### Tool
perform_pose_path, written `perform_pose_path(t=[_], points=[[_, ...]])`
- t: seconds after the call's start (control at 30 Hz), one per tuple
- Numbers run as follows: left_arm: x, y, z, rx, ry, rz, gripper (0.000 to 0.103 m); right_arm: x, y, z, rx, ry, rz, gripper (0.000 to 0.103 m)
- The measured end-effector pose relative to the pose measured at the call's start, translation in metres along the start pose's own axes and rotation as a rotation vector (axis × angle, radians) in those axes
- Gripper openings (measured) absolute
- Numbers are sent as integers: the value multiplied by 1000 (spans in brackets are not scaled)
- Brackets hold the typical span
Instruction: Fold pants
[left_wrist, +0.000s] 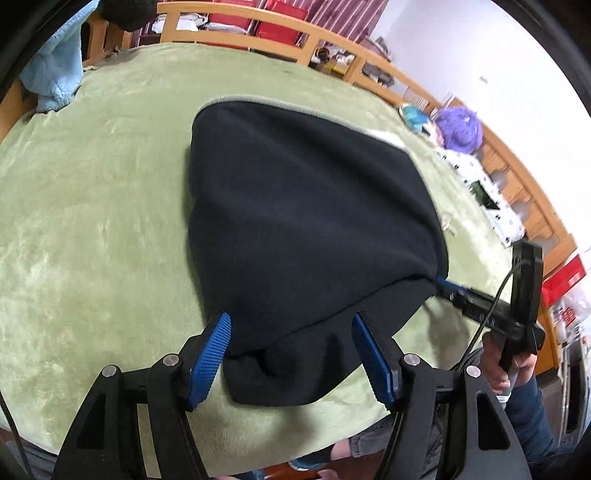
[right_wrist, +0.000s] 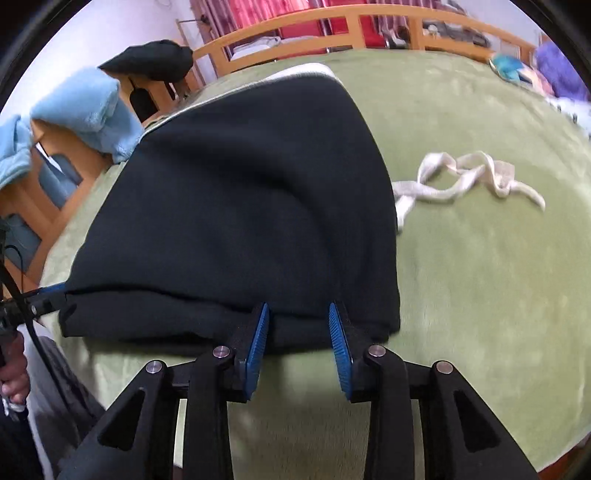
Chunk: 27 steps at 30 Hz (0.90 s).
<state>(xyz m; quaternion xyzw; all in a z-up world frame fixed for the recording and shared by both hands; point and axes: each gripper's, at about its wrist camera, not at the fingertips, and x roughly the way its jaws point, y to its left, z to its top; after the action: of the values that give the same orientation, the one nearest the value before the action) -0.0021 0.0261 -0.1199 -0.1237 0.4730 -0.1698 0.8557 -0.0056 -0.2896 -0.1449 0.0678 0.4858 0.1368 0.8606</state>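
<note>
Black pants (left_wrist: 306, 229) lie folded over on the green blanket (left_wrist: 96, 221), doubled layers showing along the near edge (right_wrist: 207, 317). Far end reaches toward the wooden bed rail (left_wrist: 258, 37), where a pale grey-white strip of cloth (right_wrist: 295, 72) shows beyond the dark fabric.

Left gripper (left_wrist: 291, 354): blue ribbed pads (left_wrist: 212, 354) spread wide, the near left corner of the pants sits between them, not pinched. Released.

Right gripper (right_wrist: 299, 347): pads (right_wrist: 258, 339) apart, tips at the near folded edge of the pants; fabric in the gap, not clamped. In the left wrist view the right gripper (left_wrist: 448, 286) has its tip at the pants' right corner; whether it touches the cloth I can't tell.

Around it:
- cream drawstring or cloth strip (right_wrist: 469, 177) loose on the blanket, just right of the pants, one end tucked at their edge
- light blue towel (right_wrist: 85, 110) draped over a wooden frame at the left
- dark garment (right_wrist: 147, 61) on a post behind it
- purple fuzzy item (left_wrist: 460, 129) and a white patterned box (left_wrist: 484, 199) by the right rail; contents not readable
- red boxes (left_wrist: 280, 22) behind the rail, contents hidden
</note>
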Motion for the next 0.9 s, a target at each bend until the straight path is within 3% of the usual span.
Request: perform_pose_path(t=[0.07, 0.2, 0.3, 0.47, 0.6, 0.7, 0.77, 0.9], points=[[-6, 0, 7, 2, -26, -5, 65, -14, 2, 7, -29, 9, 6, 31], [-7, 3, 35, -8, -68, -1, 66, -52, 12, 42, -102, -113, 30, 31], [2, 4, 62, 2, -105, 31, 66, -59, 19, 79, -134, -205, 43, 42], [38, 5, 117, -24, -124, 96, 66, -6, 20, 145, -151, -233, 70, 43], [80, -1, 145, 31, -102, 135, 66, 48, 18, 161, -221, -189, 54, 42], [116, 6, 154, 49, -48, 165, 66, 80, 4, 165, -239, -188, -10, 27], [125, 14, 162, 20, -57, 149, 66, 84, -16, 174, -157, -183, 49, 8], [137, 10, 171, 33, -40, 172, 67, 94, -29, 183, -102, -157, 67, 5]])
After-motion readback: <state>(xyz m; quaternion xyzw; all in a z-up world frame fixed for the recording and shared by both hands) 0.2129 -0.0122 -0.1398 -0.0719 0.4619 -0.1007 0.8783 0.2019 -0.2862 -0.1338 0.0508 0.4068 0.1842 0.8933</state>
